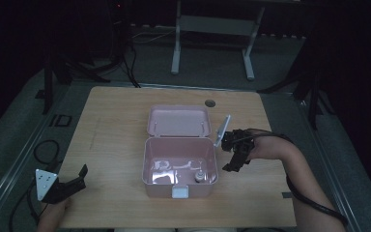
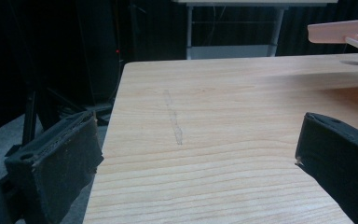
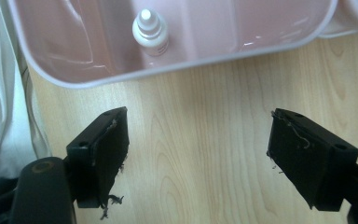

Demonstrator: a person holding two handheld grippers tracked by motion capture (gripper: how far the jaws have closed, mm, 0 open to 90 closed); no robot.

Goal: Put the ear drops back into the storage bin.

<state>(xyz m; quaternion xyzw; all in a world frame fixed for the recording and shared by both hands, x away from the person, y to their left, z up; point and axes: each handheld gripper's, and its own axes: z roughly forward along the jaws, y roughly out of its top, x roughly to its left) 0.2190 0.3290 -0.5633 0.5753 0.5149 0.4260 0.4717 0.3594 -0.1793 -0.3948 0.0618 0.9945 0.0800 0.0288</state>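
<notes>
A pink plastic box (image 1: 147, 159) stands open in the middle of the wooden table, its lid (image 1: 178, 120) folded back flat behind it. A small white dropper bottle (image 1: 199, 176) stands upright inside, near the front right corner; in the right gripper view the bottle (image 3: 150, 32) sits just past the box's rim (image 3: 177, 65). My right gripper (image 1: 233, 164) hovers over bare wood right of the box, open and holding nothing (image 3: 198, 144). My left gripper (image 1: 79, 180) is at the table's front left corner, open and holding nothing (image 2: 198, 149).
The box front carries a white latch (image 1: 179, 192). A round cable hole (image 1: 209, 103) lies behind the lid. A faint pencil streak (image 2: 173, 119) marks the wood ahead of the left gripper. White cloth (image 3: 0, 93) hangs at the table's near edge. Desk legs (image 1: 176, 48) stand beyond the table.
</notes>
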